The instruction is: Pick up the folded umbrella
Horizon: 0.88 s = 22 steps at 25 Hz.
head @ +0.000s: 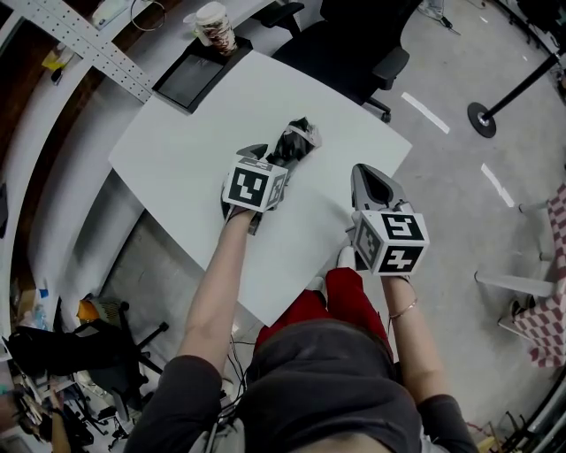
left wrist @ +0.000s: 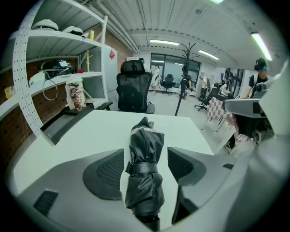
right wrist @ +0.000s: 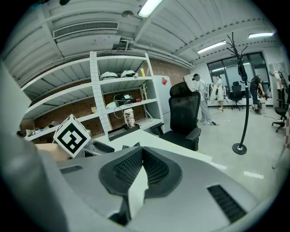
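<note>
The folded black umbrella (head: 296, 142) lies on the white table (head: 195, 133), bound by a strap round its middle, its handle end nearest me. My left gripper (head: 270, 157) is down over its near end. In the left gripper view the umbrella (left wrist: 145, 158) runs lengthwise between the two jaws of the left gripper (left wrist: 144, 168), which stands open; a thin gap shows between each pad and the fabric. To the right, my right gripper (head: 364, 172) hangs over the table's near right edge. In its own view the right gripper (right wrist: 141, 152) is shut with nothing in it.
A patterned paper cup (head: 215, 26) and a dark flat tray (head: 190, 78) sit at the table's far left corner. A black office chair (head: 354, 44) stands behind the table. A post's round base (head: 482, 119) is on the floor at the right. Shelving runs along the left.
</note>
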Each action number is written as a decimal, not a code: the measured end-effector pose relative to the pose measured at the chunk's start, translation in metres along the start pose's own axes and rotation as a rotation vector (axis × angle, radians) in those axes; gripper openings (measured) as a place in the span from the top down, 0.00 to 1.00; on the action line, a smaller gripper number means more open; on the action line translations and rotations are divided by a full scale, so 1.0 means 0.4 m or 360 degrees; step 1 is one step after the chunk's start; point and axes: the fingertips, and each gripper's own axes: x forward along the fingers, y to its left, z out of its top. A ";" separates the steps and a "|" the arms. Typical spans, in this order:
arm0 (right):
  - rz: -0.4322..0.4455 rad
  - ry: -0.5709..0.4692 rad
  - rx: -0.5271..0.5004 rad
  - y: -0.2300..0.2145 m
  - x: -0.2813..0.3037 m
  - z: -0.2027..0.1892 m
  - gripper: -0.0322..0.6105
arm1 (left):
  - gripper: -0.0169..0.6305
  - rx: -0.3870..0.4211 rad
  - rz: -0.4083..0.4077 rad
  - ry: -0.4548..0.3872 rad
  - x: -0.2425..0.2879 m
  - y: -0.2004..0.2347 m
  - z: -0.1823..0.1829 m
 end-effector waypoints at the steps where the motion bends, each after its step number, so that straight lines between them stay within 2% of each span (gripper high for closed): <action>1: 0.0003 0.0007 0.0005 -0.004 0.005 -0.003 0.92 | 0.52 0.0004 -0.0005 0.0019 0.009 0.001 -0.002; 22: 0.0026 0.0128 0.0049 -0.064 0.109 -0.025 0.92 | 0.50 0.0039 -0.0041 0.0241 0.160 0.005 -0.017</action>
